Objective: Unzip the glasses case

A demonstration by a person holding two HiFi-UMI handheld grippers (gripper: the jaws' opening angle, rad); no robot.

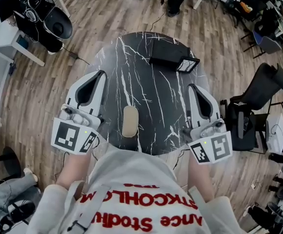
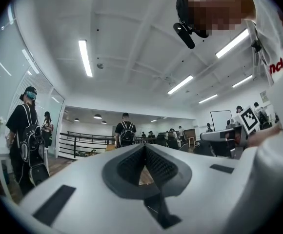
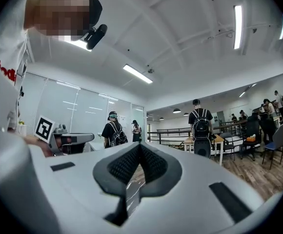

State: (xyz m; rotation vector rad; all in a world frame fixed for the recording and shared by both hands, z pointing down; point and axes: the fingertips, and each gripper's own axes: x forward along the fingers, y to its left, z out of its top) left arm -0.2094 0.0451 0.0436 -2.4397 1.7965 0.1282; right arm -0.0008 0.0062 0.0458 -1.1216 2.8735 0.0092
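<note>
Head view: the glasses case (image 1: pixel 130 121) lies on the worktop (image 1: pixel 131 67), between the left hand-held gripper (image 1: pixel 98 77) and the right hand-held gripper (image 1: pixel 192 89). Both are shut and empty. Coming down misaligned, they could shove the case instead of catching its zipper.

Round black marble worktop (image 1: pixel 131 72) with white veins, sitting on a wood plank floor (image 1: pixel 122 9). A flat black box (image 1: pixel 173 57) lies on its far right part. Black chair (image 1: pixel 268 84) off to the right, and a white desk (image 1: pixel 5 45) at the far left with dark gear (image 1: pixel 44 21) piled on it. Further off, a person with a backpack (image 2: pixel 126 133) stands by a black railing (image 2: pixel 83 143), with strip lights (image 2: pixel 85 57) on the white ceiling.
</note>
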